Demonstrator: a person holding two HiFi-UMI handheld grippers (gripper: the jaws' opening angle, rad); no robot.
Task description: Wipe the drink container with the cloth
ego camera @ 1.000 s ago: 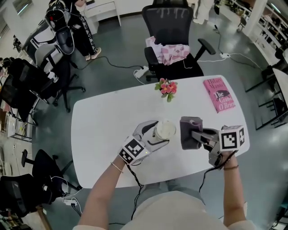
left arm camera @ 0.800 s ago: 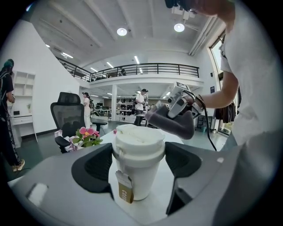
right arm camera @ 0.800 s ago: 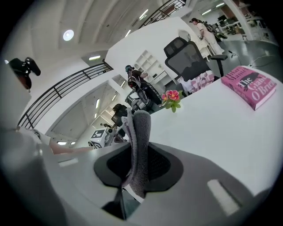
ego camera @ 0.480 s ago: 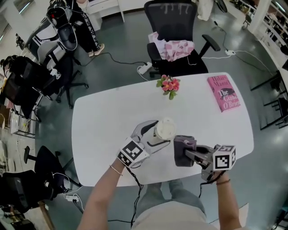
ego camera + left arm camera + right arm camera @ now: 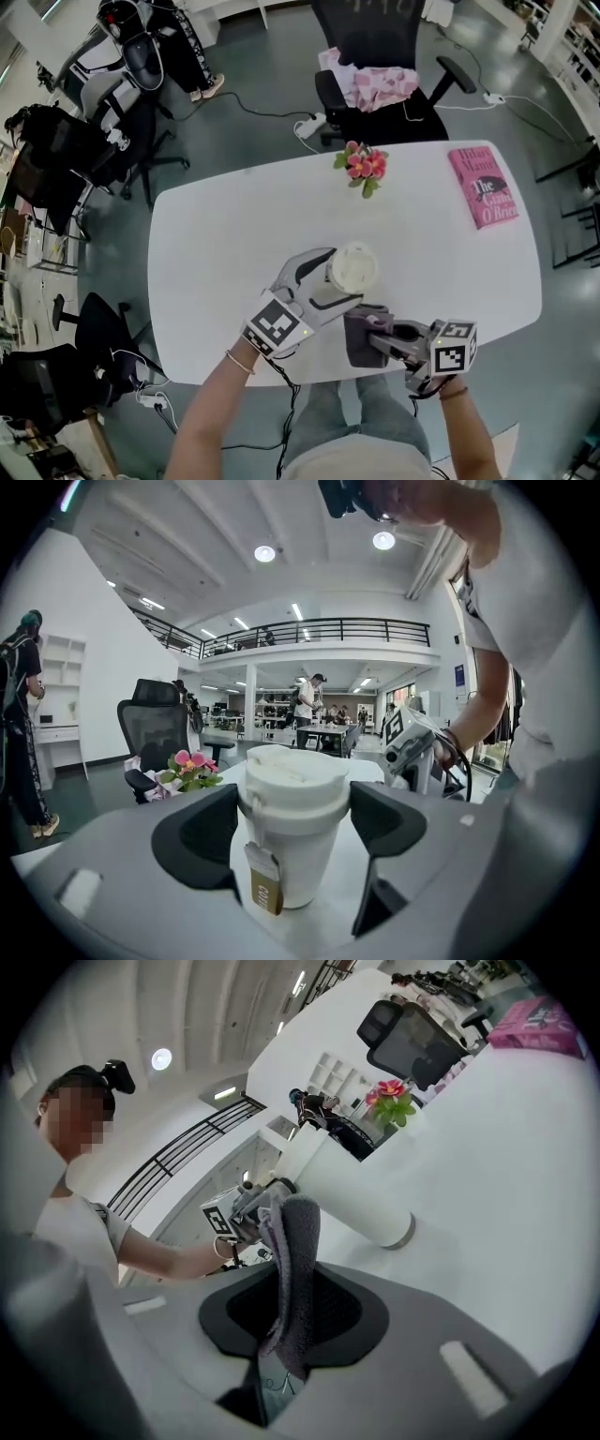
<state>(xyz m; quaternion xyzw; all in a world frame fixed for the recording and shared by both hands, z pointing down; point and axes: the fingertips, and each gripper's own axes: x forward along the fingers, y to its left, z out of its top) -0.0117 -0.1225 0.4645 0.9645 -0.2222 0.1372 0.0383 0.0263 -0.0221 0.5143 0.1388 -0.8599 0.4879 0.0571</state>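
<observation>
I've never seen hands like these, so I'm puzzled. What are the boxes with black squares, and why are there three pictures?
There is no robot here. A person holds a grabbing tool in each hand, and the cubes with squares are part of those tools. The head view comes from a camera on the person's head, looking down at the white table. The other two come from cameras riding on the tools. The left gripper has its fingers closed around a white cup with a lid. The right gripper pinches a grey cloth close to the cup. A pink book and flowers are also on the table.
</observation>
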